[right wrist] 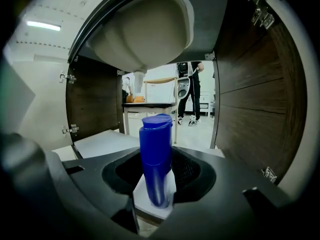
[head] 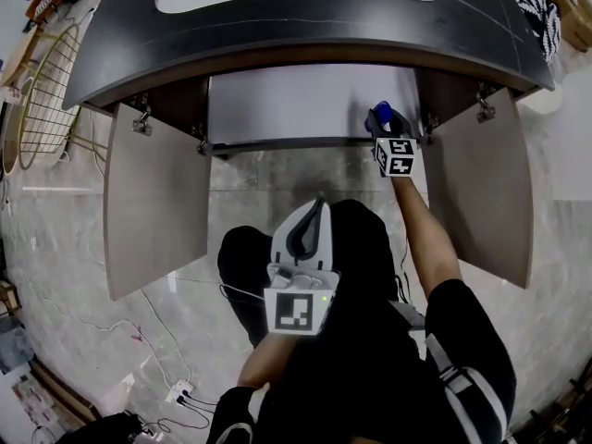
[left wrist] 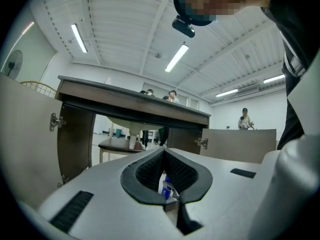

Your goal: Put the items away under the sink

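The cabinet under the dark sink counter stands with both doors open, its pale shelf bare. My right gripper is stretched out to the shelf's right front corner and is shut on an upright blue bottle with a flip cap. In the right gripper view the sink bowl's underside hangs above the bottle. My left gripper, white with dark pads, is held back near my body. Its tips meet and nothing shows gripped between them.
The left door and right door swing out on either side of me. A round wire rack leans at the far left. A power strip with cables lies on the marble floor. People stand beyond the open-backed cabinet.
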`<action>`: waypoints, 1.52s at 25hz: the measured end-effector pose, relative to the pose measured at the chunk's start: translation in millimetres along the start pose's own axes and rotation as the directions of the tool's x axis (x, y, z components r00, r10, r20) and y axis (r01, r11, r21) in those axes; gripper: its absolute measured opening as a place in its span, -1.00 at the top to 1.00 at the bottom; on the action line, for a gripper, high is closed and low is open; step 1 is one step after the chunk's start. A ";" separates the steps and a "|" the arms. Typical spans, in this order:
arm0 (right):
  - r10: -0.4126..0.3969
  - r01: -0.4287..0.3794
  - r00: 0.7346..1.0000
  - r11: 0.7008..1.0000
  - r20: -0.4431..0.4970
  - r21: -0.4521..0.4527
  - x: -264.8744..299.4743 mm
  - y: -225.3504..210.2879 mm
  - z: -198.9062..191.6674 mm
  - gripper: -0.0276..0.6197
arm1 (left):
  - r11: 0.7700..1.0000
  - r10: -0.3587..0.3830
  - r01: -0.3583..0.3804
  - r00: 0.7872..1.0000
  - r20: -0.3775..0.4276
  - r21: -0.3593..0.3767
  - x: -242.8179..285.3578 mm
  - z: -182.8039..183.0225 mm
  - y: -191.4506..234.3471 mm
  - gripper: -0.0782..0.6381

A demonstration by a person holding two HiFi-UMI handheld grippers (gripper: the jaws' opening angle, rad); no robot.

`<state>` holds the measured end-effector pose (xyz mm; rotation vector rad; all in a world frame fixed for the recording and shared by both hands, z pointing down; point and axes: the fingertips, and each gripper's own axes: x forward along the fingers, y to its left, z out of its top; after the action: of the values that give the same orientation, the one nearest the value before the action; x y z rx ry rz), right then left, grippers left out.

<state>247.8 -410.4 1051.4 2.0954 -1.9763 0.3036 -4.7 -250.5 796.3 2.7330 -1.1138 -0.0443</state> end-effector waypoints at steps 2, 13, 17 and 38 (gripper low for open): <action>0.005 -0.005 1.000 1.000 -0.014 -0.009 5.3 1.4 -4.5 0.44 | 1.000 0.002 -0.002 1.000 -0.004 -0.002 1.5 -1.8 2.5 0.74; 0.004 -0.005 0.998 1.000 -0.059 -0.023 17.1 4.5 -9.5 0.44 | 1.000 -0.005 0.004 1.000 -0.026 -0.027 3.5 -16.9 18.4 0.74; -0.017 0.016 0.996 1.000 -0.085 -0.009 17.4 5.3 -15.9 0.30 | 0.999 -0.004 0.003 1.000 -0.026 -0.040 1.7 -18.6 25.9 0.74; -0.075 0.149 0.898 0.979 -0.433 0.139 -103.4 29.9 -4.4 0.79 | 0.993 0.024 -0.034 0.995 -0.093 -0.112 7.4 128.8 32.8 0.74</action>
<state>211.8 -312.7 1024.0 2.0095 -1.6122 0.8551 -34.8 -299.7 676.3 2.5911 -1.0908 0.0208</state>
